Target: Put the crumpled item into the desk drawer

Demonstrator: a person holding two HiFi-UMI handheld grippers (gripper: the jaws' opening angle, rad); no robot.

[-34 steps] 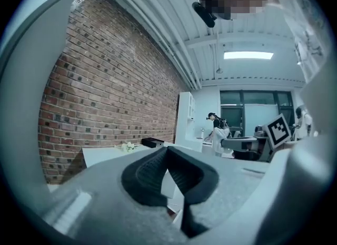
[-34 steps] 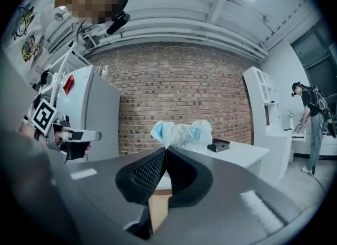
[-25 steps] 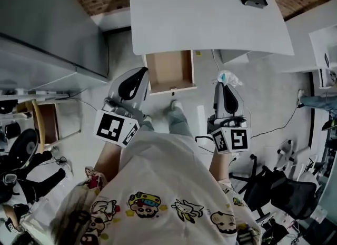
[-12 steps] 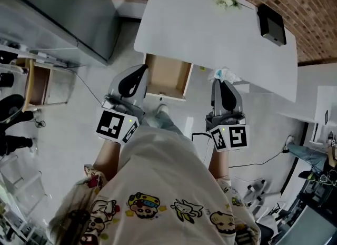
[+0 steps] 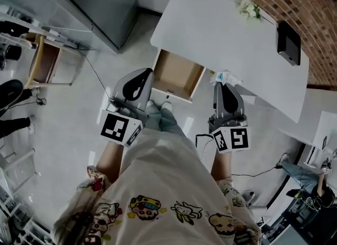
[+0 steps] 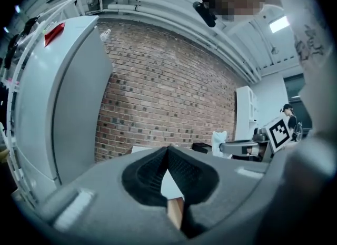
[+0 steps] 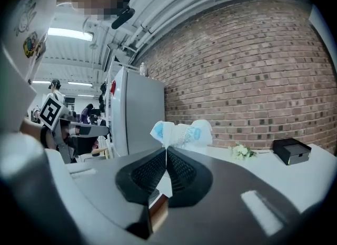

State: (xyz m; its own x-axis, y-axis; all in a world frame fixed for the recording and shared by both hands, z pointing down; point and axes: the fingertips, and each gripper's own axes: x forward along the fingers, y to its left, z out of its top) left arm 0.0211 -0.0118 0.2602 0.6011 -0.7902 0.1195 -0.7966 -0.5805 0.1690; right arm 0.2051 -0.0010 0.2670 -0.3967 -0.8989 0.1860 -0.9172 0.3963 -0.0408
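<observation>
The crumpled item (image 5: 225, 77) is a white and light-blue wrapper pinched at the tip of my right gripper (image 5: 223, 84), which is shut on it. In the right gripper view it (image 7: 181, 133) sticks up above the closed jaws. The open wooden drawer (image 5: 178, 75) hangs out from under the white desk (image 5: 221, 33), left of the wrapper. My left gripper (image 5: 147, 75) is shut with nothing in it, its tip beside the drawer's left front corner. In the left gripper view its jaws meet (image 6: 168, 148), and the right gripper (image 6: 247, 146) shows beyond with the wrapper.
A black box (image 5: 289, 43) and a small white flower bunch (image 5: 248, 9) sit on the desk. A tall grey cabinet (image 5: 89, 7) stands at left, a wooden shelf unit (image 5: 43, 62) beside it. A brick wall (image 5: 295, 1) runs behind the desk. Cables lie on the floor.
The whole view has swung, so desk and drawer now lie slanted. Both grippers stay shut and have turned with me. The wrapper remains in the right gripper, close to the desk edge right of the drawer.
</observation>
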